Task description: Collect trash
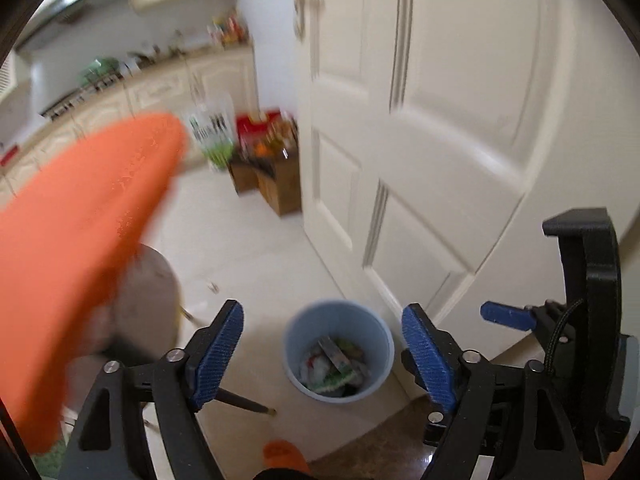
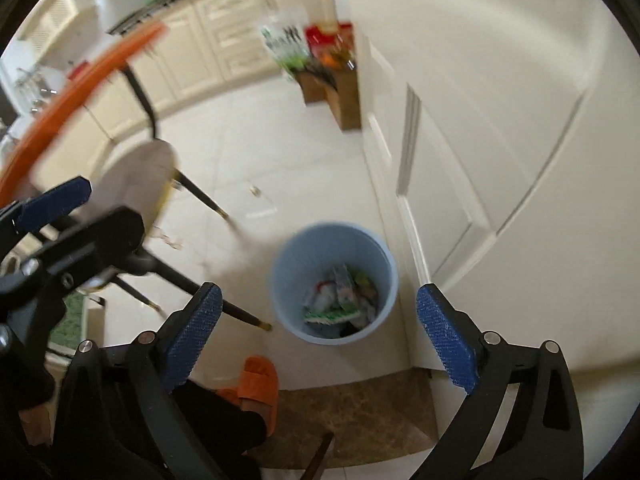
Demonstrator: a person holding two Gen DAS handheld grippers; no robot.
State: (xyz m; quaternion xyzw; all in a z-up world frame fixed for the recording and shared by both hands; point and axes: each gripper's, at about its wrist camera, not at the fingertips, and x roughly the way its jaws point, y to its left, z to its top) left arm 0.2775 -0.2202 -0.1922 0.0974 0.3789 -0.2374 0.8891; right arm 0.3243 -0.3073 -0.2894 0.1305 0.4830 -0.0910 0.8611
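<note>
A light blue waste bin [image 1: 338, 350] stands on the white tiled floor by the door; it also shows in the right wrist view [image 2: 334, 282]. Several wrappers and bits of packaging [image 2: 340, 298] lie inside it. My left gripper [image 1: 322, 354] is open and empty, held above the bin. My right gripper [image 2: 320, 330] is open and empty, also above the bin. The right gripper's side shows at the right of the left wrist view [image 1: 506, 316]. A small scrap [image 2: 255, 191] lies on the floor beyond the bin.
A white panelled door [image 1: 440, 140] stands right of the bin. A chair with an orange back [image 1: 80, 240] and black legs [image 2: 200, 196] stands to the left. Cardboard boxes with bottles [image 1: 276, 168] sit by the door. Kitchen cabinets [image 2: 216, 52] line the far wall. My orange slipper [image 2: 256, 384] is below.
</note>
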